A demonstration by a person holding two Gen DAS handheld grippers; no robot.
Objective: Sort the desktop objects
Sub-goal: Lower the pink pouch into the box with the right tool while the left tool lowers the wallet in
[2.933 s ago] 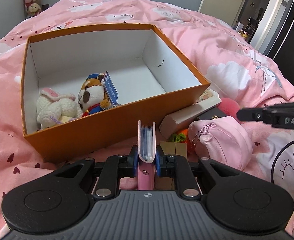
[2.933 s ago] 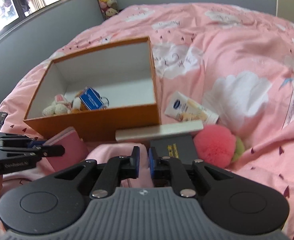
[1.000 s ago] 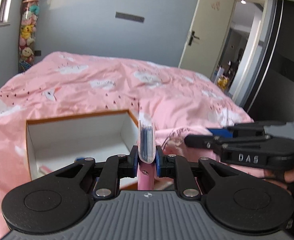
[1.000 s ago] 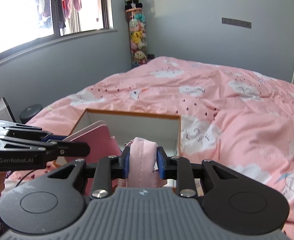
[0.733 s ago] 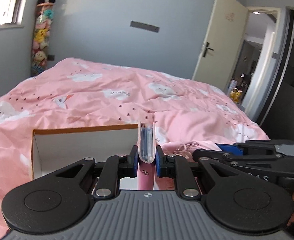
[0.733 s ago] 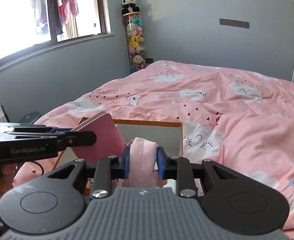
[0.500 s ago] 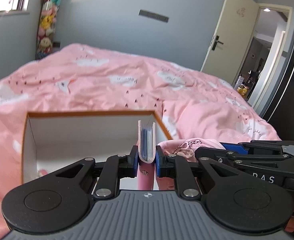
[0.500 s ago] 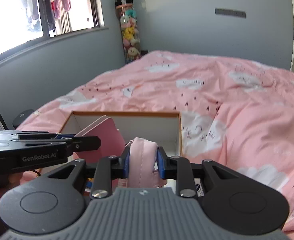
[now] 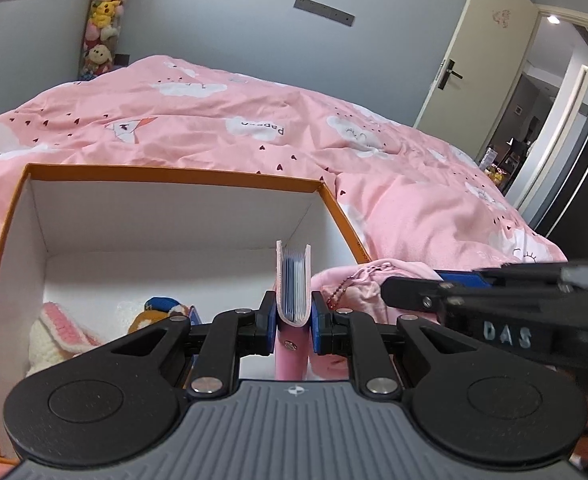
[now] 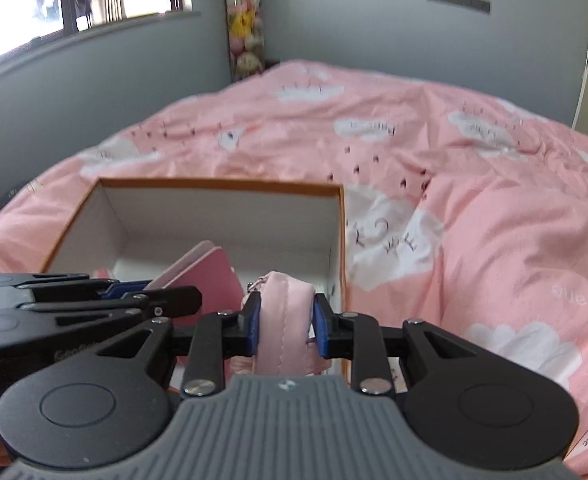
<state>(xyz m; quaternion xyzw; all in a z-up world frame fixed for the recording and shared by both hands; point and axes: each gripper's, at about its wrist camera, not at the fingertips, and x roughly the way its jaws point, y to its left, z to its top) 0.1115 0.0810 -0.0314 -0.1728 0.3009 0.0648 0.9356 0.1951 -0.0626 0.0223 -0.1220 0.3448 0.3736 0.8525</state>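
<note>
Now both items are held above the orange box, which sits on the pink bed. At the left, the left tool is clenched on a pink notebook, held upright on its spine. At the right, the right tool is clamped on a soft pink pouch. Each should probably be lowered well inside the walls before being released, the notebook laid flat in the bare white part. Inside the box, a white knitted bunny and a small plush dog are seen at the near left corner, side by side.
</note>
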